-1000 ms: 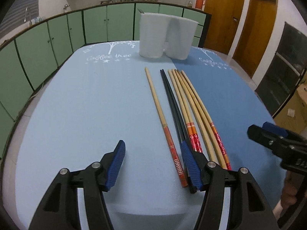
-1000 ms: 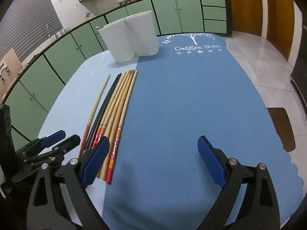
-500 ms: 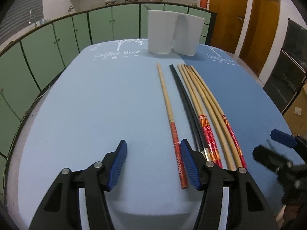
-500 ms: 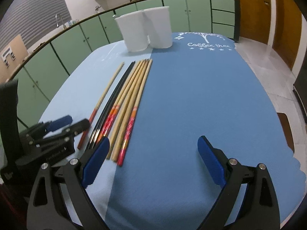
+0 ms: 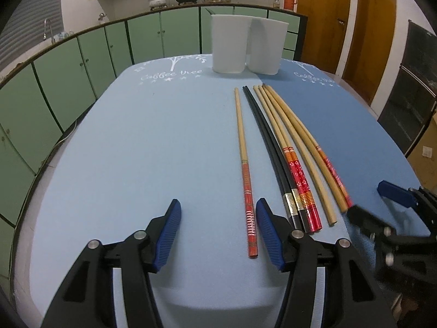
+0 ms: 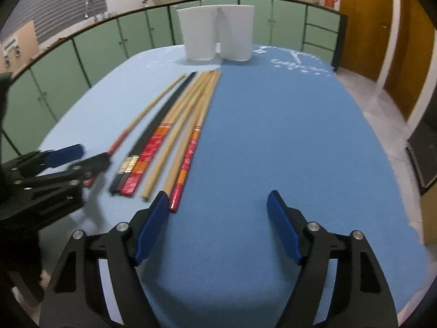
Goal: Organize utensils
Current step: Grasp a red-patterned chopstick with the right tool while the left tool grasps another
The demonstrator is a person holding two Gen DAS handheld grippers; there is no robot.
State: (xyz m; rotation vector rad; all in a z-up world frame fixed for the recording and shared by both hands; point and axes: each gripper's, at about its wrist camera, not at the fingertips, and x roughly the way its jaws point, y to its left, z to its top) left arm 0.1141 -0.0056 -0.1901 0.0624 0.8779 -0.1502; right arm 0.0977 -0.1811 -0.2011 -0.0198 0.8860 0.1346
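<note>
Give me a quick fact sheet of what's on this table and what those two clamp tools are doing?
surface: blue tablecloth
utensils: chopsticks lying side by side; a lone chopstick sits apart from the bunch
holder: white container at the far end
left gripper: open, the lone chopstick's red end between its pads
right gripper: jaws closing, nothing between them, beside the bunch

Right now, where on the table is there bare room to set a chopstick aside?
Free: the light-blue cloth left of the lone chopstick, and the dark-blue cloth right of the chopstick bundle. Crowded: the middle strip of chopsticks, from the white holders at the far end to both grippers at the near end.
</note>
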